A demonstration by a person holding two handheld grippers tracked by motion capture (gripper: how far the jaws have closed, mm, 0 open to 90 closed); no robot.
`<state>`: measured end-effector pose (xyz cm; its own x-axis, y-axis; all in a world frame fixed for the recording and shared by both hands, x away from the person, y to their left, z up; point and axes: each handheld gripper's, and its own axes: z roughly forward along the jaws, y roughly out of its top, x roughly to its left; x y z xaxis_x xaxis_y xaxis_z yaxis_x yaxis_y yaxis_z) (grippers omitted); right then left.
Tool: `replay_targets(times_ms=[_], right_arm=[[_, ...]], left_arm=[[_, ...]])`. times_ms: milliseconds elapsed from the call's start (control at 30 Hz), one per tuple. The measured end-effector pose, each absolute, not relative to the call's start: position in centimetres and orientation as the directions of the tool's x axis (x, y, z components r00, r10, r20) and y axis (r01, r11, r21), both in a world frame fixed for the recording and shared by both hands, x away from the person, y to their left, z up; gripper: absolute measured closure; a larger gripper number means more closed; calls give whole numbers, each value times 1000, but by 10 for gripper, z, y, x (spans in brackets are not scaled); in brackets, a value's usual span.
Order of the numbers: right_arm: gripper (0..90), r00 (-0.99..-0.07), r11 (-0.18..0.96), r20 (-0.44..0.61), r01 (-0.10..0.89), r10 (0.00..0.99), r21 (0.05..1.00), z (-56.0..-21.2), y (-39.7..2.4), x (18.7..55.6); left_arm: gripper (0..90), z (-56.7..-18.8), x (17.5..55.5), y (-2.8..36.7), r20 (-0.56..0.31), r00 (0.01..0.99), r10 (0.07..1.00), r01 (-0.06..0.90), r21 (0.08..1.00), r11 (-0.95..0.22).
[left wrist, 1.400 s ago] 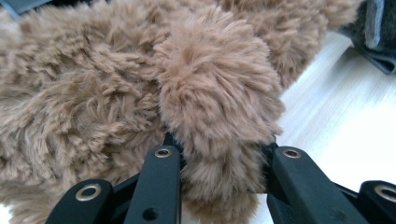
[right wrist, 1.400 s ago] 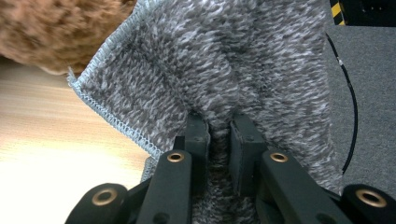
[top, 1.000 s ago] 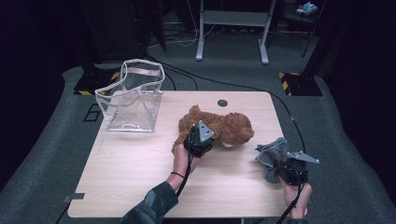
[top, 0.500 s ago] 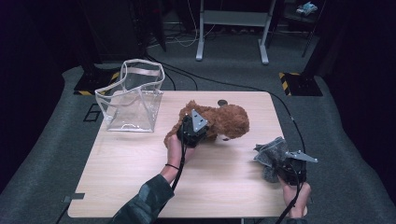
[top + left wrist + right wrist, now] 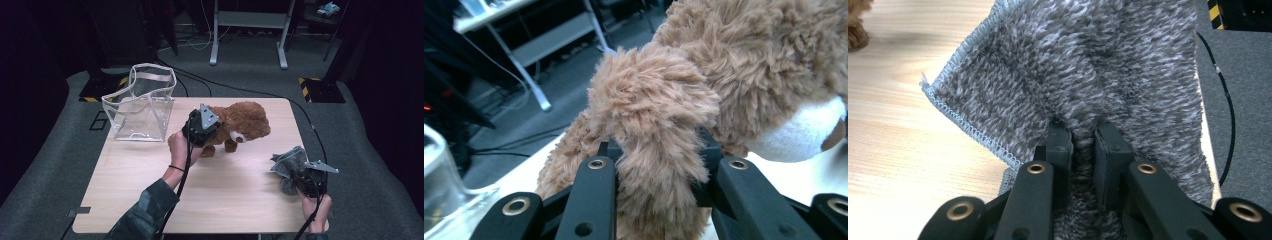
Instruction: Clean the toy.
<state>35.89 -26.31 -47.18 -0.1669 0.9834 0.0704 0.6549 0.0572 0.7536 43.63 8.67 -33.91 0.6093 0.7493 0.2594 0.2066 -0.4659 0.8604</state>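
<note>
Above the tabletop (image 5: 150, 170), the teddy bear (image 5: 242, 122) has been lifted by the left tongs (image 5: 210, 131), clamped on its limb; the grey cloth (image 5: 290, 165) is kept pinched by the right tongs (image 5: 302, 177).

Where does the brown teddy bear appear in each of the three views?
High view: the teddy bear is at centre, on the table, held by the left gripper.
Left gripper view: it covers centre and right, one limb between the jaws.
Right gripper view: brown fur at the top left corner.
Shared landmark: the light wooden table.

The high view looks down on the table (image 5: 150, 200); both gripper views look close along their fingers across it.
</note>
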Motion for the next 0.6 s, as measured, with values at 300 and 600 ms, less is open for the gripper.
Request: replay_targets(times_ms=[300, 600], right_arm=[[795, -176, 66, 69, 662, 982, 747, -474, -260, 360], [794, -177, 62, 77, 667, 981, 742, -479, -264, 359]], left_arm=[[652, -381, 464, 51, 267, 693, 670, 268, 767, -583], [541, -397, 471, 49, 267, 662, 701, 290, 771, -567]])
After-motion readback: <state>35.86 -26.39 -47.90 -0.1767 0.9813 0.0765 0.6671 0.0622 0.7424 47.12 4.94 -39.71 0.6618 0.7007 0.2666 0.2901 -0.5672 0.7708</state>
